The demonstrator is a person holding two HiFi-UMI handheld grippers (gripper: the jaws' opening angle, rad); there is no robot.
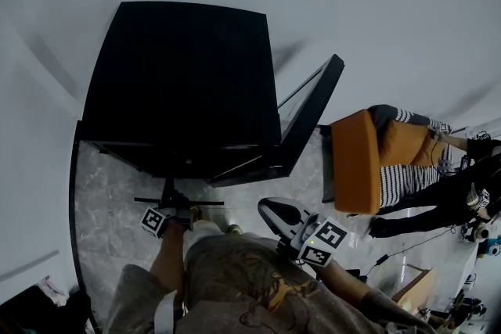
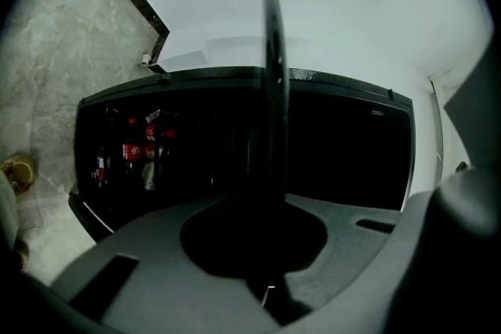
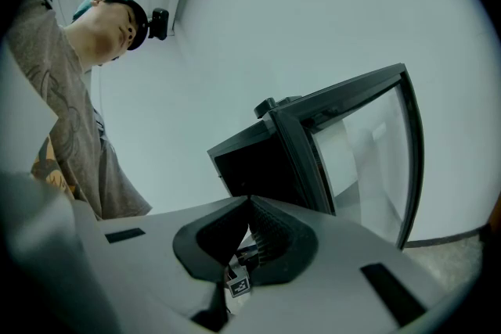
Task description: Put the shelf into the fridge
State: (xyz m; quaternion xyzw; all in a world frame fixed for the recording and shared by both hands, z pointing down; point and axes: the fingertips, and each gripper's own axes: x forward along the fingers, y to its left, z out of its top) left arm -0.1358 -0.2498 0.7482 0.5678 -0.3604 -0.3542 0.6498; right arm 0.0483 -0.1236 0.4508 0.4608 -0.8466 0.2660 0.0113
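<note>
In front of the open fridge [image 1: 180, 82], low at its front edge: the shelf [image 2: 270, 74], clamped in the left gripper [image 1: 174, 209].

- Left gripper view: the shelf shows edge-on, as a thin dark blade rising straight out of the jaws. The jaws are clenched on its near edge.
- Long axis runs away from the fingers toward the dark fridge opening directly ahead. Bottles [image 2: 141, 151] stand at the left of that opening.
- Head view: the shelf is only thin black lines just short of the cabinet front, apart from it and not yet inside.
- Right gripper [image 1: 274, 213]: jaws pressed together on nothing. It is held back beside the torso and is the farther of the two from the shelf. It faces the cabinet and the glass door [image 1: 313, 113], which is swung open to the right.
- Judgement: the insertion turns on squaring the shelf's plane to the interior supports and then pushing along the long axis. The left gripper has to carry this.

Hard to make out:
- Interior is black in every view; no rails or ledges visible.
- Shelf's far edge and full outline are unreadable.
- Cannot tell its tilt relative to the floor.

A seated person [image 1: 407, 160] at far right, well apart.
</note>
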